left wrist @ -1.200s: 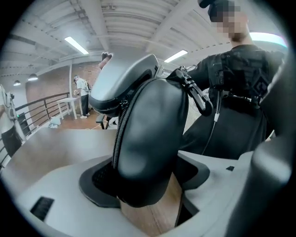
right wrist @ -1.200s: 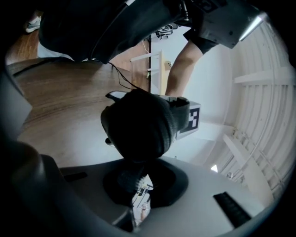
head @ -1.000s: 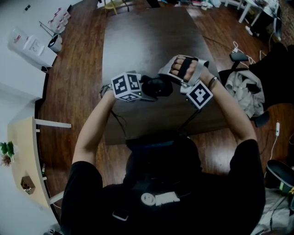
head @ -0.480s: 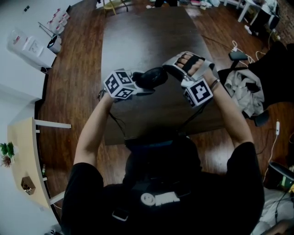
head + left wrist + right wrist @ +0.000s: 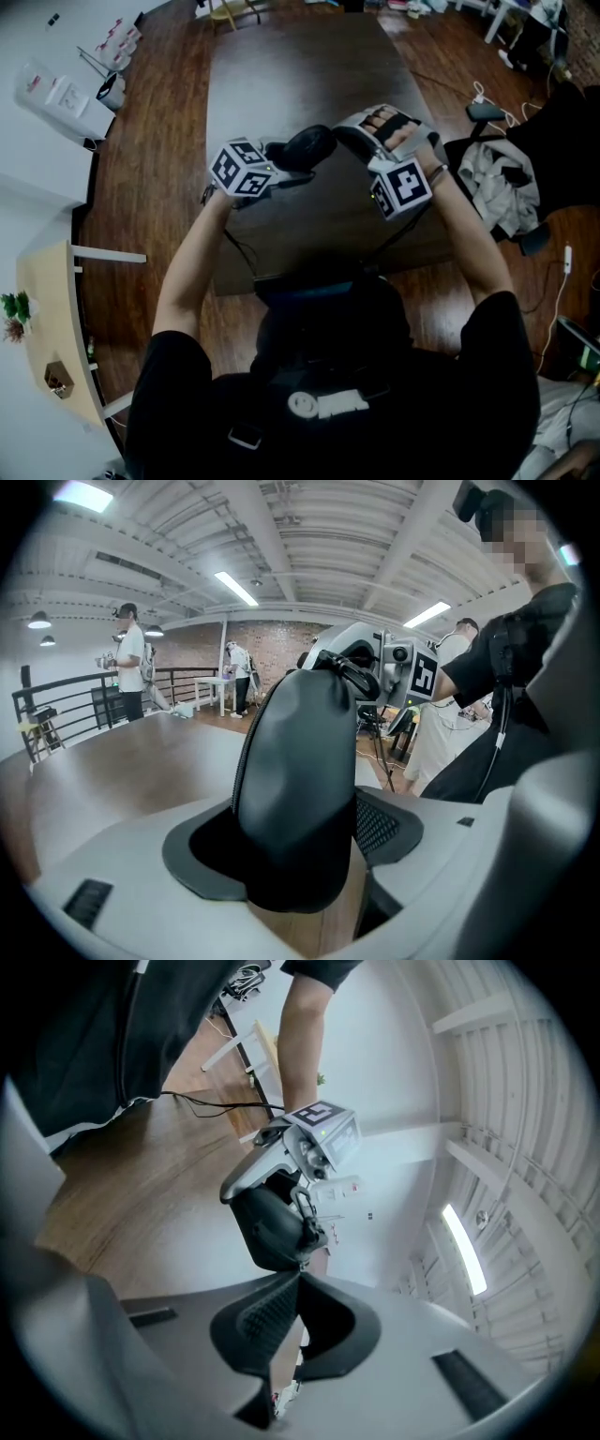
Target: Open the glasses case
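Black glasses case [image 5: 307,148] clamped in left gripper [image 5: 287,169] jaws | right gripper [image 5: 298,1279] jaws together at zip [image 5: 302,1213] | next, likely: draw zip round.

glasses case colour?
Matte black. The glasses case shows best in the left gripper view.

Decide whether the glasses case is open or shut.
Shut, it appears: the glasses case, clamped in the left gripper, shows no gap along its zip.

Glasses case [image 5: 307,146]: one. Left tongs [image 5: 298,841], right tongs [image 5: 298,1279]: two. Table [image 5: 281,75]: one. Chairs [image 5: 228,11]: maybe one.
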